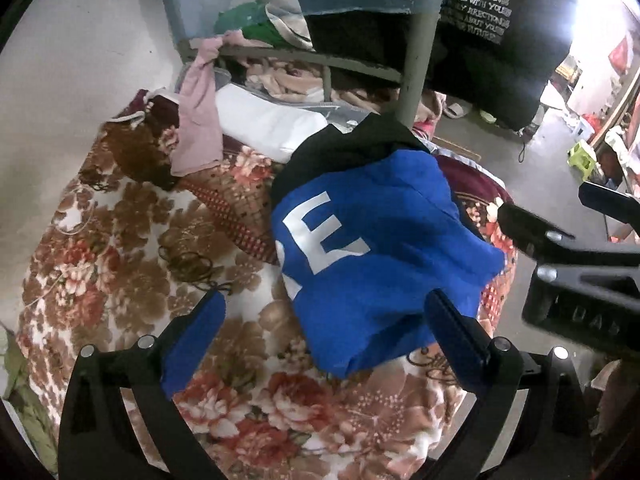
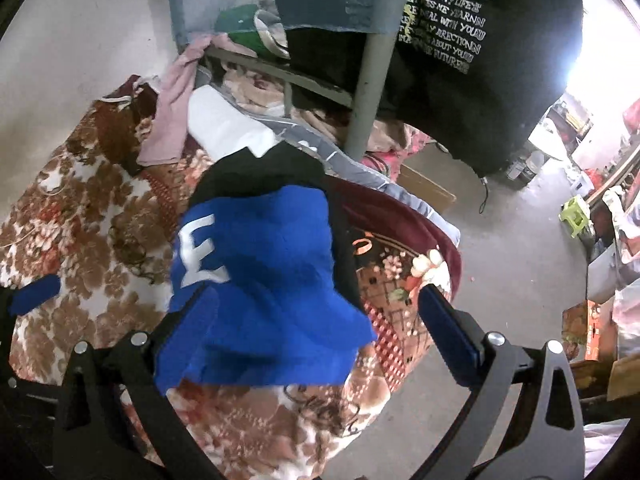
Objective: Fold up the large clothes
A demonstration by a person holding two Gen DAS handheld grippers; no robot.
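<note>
A blue garment with white letters lies bunched on a floral blanket, with a black part at its far end. My left gripper is open just above its near edge, holding nothing. The right gripper's fingers show at the right of that view. In the right wrist view the same blue garment lies between my open right gripper's fingers, its near edge over the left pad. The left gripper's blue pad shows at the far left.
A pink cloth and a white pillow lie at the bed's far end. A grey bed-frame post stands behind, with a black printed shirt hanging. Concrete floor with a green stool lies to the right.
</note>
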